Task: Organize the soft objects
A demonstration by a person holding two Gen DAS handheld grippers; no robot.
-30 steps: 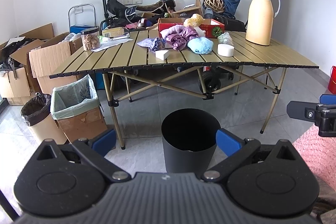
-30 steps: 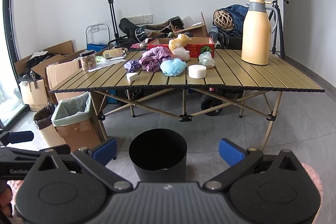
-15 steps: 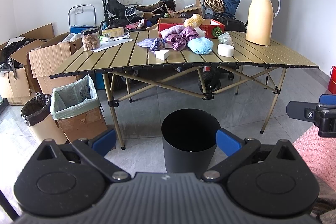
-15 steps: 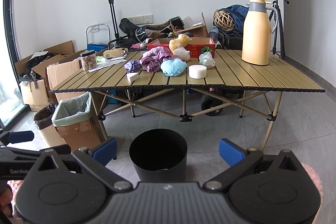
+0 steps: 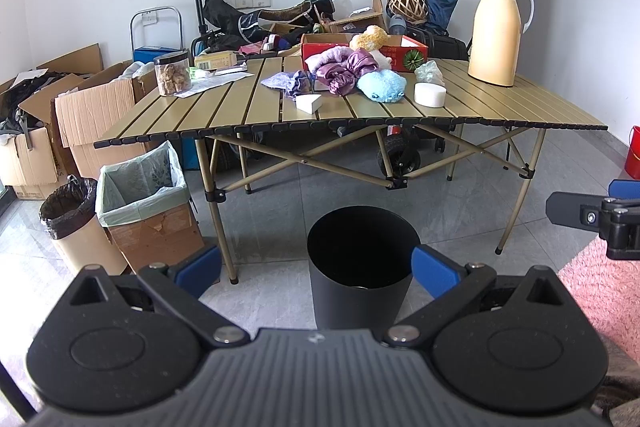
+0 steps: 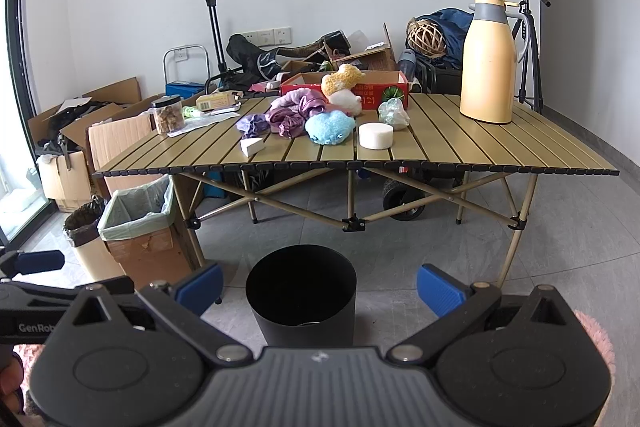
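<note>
Soft things lie in a cluster on the slatted folding table (image 5: 224,111) (image 6: 480,147): a blue plush (image 5: 381,85) (image 6: 330,127), purple cloths (image 5: 344,67) (image 6: 292,113), a yellow plush (image 5: 370,37) (image 6: 343,77), a round white sponge (image 5: 429,94) (image 6: 375,136) and a white wedge sponge (image 5: 308,102) (image 6: 252,146). A black bin (image 5: 362,263) (image 6: 301,293) stands on the floor in front of the table. My left gripper (image 5: 316,267) and right gripper (image 6: 319,285) are both open and empty, well short of the table, with the bin between their fingers in view.
A tall cream thermos (image 5: 496,31) (image 6: 488,61) stands at the table's right, a snack jar (image 5: 173,73) at its left, a red box (image 5: 362,53) behind the soft things. Lined bins (image 5: 140,183) and cardboard boxes (image 5: 84,107) crowd the floor at left. A pink rug (image 5: 600,287) lies at right.
</note>
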